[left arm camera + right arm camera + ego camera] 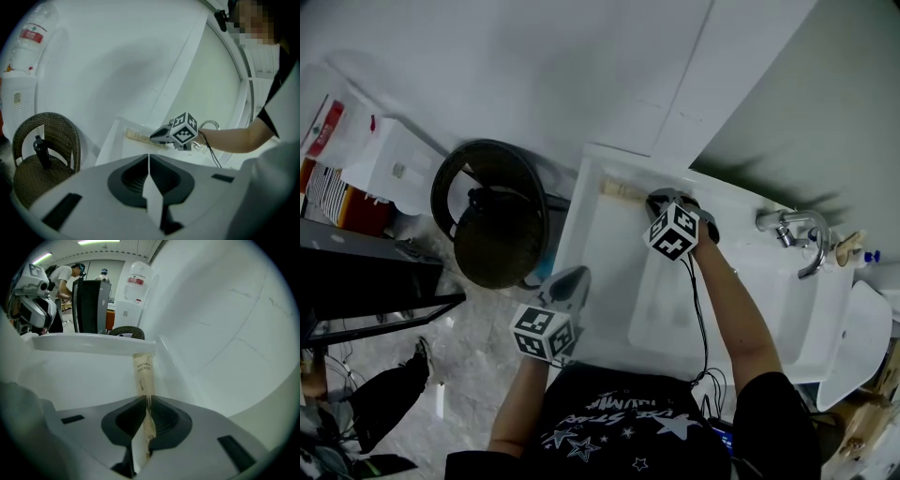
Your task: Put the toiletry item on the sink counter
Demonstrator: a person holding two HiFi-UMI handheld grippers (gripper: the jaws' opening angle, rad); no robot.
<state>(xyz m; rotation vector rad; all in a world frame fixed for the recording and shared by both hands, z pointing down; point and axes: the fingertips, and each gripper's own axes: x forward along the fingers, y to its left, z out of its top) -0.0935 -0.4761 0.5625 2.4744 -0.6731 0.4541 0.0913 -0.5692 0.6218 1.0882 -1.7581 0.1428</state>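
Toothbrush packet [144, 376] is pinched in the right claw [146, 401], jaws clamped on its near end. From the head view it's out past the far-left corner of the basin [675, 309], low over the flat white bit of the bench [595, 272]. The far end looks like it's touching or nearly touching the surface back there, but honestly I can't tell which. The left claw [149, 157] is clenched on nothing and just hangs off to the near-left of the basin, well away from the packet. So I'd say it's basically at the put-down. What could go wrong: it's a thin, light paper sleeve, so if the jaws part while it's tilted nose-down, the near end could flop sideways. It could also cling to one pad and get dragged when the claw pulls back. If the far end is propped on the raised back rim instead of lying flat, it might skid toward the basin, and that glossy bench won't give it much grip. Any water there would soak the paper too, though I can't see any. As for writing, the sleeve reads "TOOTH BRUSH" down its length, and there's smaller print lower down that's too tiny to read.
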